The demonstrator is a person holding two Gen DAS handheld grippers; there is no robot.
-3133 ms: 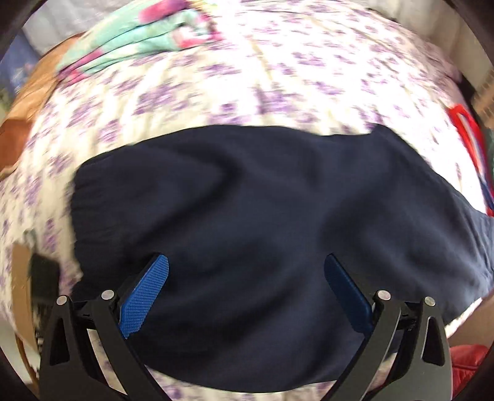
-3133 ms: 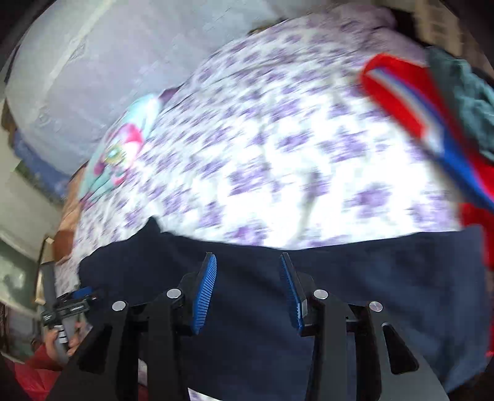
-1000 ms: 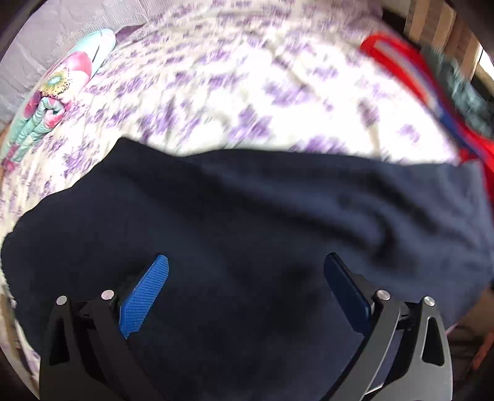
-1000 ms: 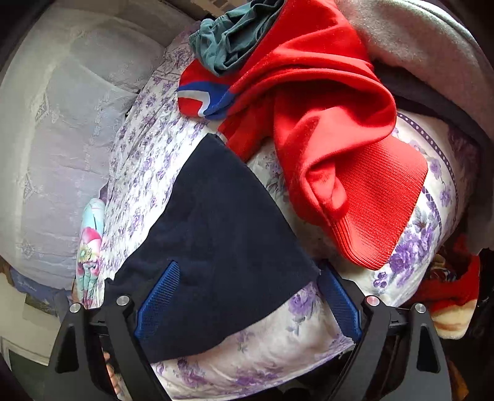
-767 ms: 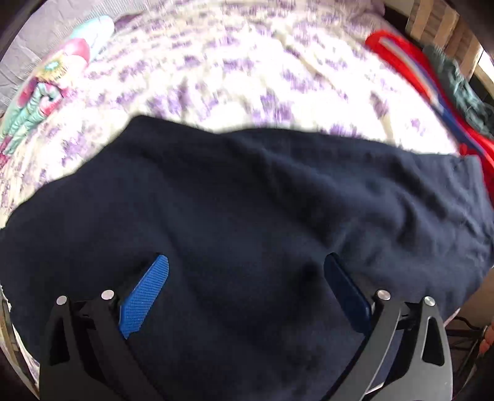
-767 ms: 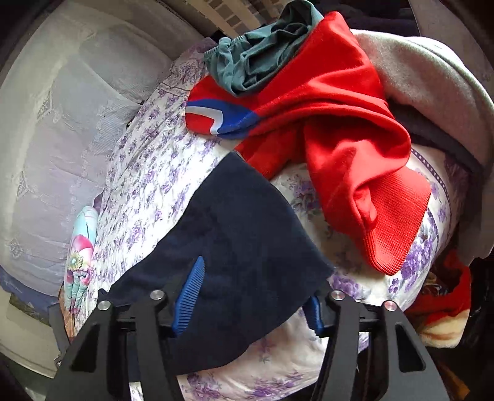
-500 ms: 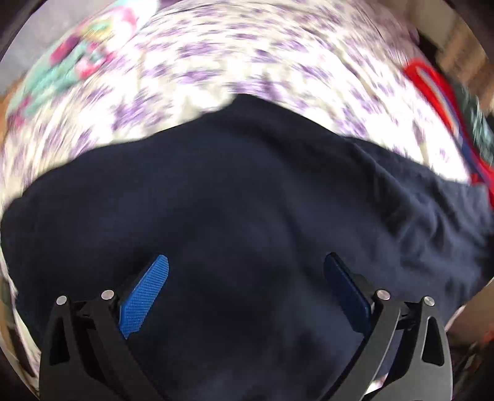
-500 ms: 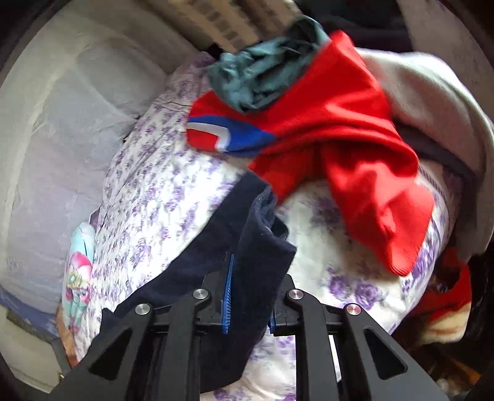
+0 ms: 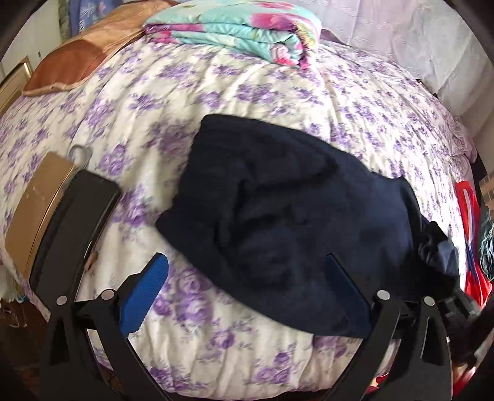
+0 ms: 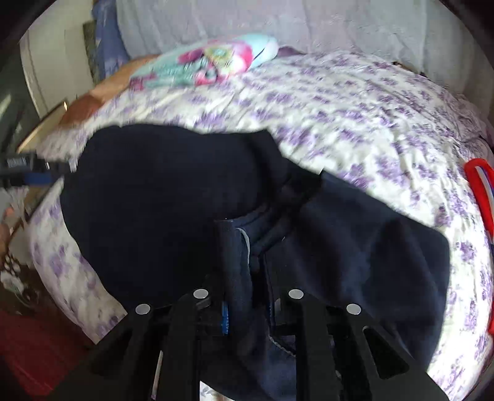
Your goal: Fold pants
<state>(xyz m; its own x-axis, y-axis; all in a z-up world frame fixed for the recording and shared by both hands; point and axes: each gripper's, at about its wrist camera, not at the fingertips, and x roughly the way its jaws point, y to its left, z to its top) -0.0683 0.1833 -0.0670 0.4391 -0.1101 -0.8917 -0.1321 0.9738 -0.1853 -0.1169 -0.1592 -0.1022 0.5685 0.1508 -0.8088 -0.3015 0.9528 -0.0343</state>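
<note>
The dark navy pants lie on the purple-flowered bed cover, folded lengthwise. My left gripper is open and empty, hovering above the near edge of the pants at their left end. My right gripper is shut on the pants' cuff end and holds it lifted over the rest of the pants. The right gripper also shows in the left wrist view at the far right, with the bunched cuff end above it.
A folded teal and pink blanket lies at the far side of the bed. A brown pillow is at the far left. A black phone and a tan box lie at the left edge. Red clothes lie at the right.
My right gripper has closed on the cuff end and carried it up and over toward the pants' other end. My left gripper has pulled back and swung left, staying open.
</note>
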